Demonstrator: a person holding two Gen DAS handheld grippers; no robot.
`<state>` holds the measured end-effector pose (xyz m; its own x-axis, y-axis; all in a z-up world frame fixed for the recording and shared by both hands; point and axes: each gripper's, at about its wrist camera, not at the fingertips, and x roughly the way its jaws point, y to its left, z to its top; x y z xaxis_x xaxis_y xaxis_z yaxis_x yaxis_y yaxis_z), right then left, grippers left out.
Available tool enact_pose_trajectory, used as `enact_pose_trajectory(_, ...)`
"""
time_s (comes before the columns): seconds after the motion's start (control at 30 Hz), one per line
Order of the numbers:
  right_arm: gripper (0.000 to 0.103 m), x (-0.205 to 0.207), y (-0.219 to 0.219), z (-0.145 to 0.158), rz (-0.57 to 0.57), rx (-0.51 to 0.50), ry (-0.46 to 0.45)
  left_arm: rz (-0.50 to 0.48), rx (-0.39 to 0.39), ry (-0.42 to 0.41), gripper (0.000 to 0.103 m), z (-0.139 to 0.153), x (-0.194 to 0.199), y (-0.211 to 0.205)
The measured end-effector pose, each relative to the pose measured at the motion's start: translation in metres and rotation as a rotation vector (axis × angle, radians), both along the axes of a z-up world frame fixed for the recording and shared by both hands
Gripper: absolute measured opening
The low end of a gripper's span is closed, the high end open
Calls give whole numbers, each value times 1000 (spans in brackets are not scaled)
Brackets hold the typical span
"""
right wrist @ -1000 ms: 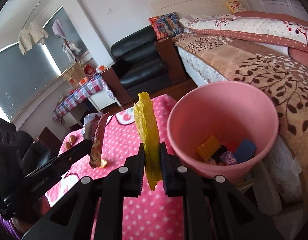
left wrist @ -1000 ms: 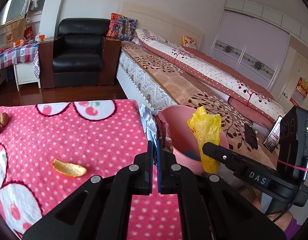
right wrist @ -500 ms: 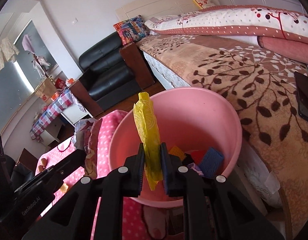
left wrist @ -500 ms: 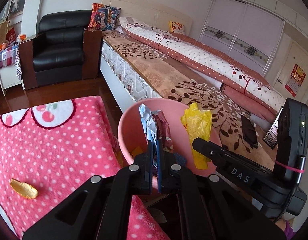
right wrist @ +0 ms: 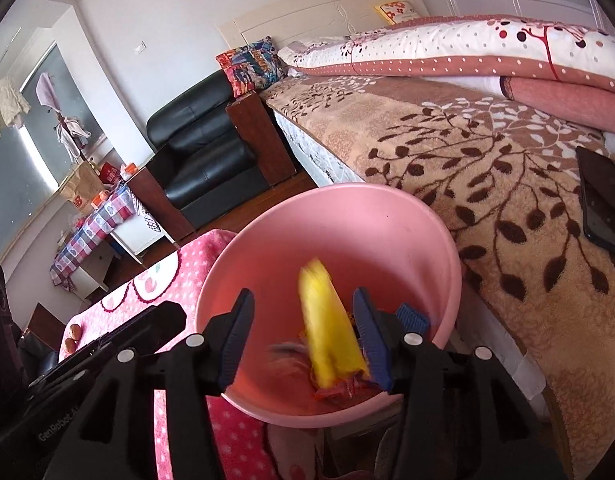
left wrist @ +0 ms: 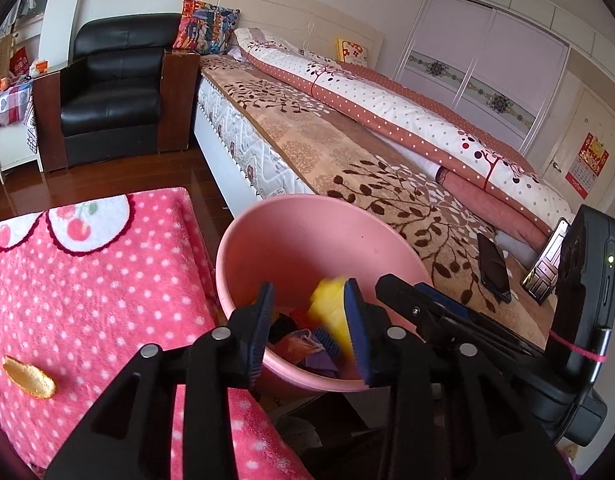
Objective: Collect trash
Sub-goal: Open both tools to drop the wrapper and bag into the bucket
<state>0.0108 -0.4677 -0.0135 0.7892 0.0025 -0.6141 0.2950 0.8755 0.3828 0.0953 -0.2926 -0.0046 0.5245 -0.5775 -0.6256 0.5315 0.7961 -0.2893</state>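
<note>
A: Where are my tongs?

B: Both over the pink bin (right wrist: 387,240). The left gripper (left wrist: 309,330) and right gripper (right wrist: 303,332) have just been opening; jaws spread, pinching nothing.

A: The trash?

B: The yellow wrapper (right wrist: 327,328) is blurred inside the rim, among other scraps. An orange peel (left wrist: 29,376) lies on the pink blanket (left wrist: 87,280).

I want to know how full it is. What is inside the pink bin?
In the pink bin, a blurred yellow wrapper is dropping onto orange, purple and blue scraps. Both grippers' fingers cover the rest of the bottom.
</note>
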Motion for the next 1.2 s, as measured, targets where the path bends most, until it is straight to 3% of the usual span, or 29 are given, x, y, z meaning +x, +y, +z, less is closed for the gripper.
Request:
enact_pose_trajectory(0.43,53,-46,63,28,86,-64,-44,42,-40,-68,36,38,-34,61)
enact_pose_trajectory(0.67,53,-67,116,32,171,-73,-45,83,-1,-150,36,53,-62,112)
enact_pose_trajectory(0.83,53,-79,154,33,243,-106,-49,129,8,-170,36,52,-76,152)
enact_pose_trajectory(1.2,53,-88,214,23,408,-87,-29,253,29,-108,36,25,-89,246)
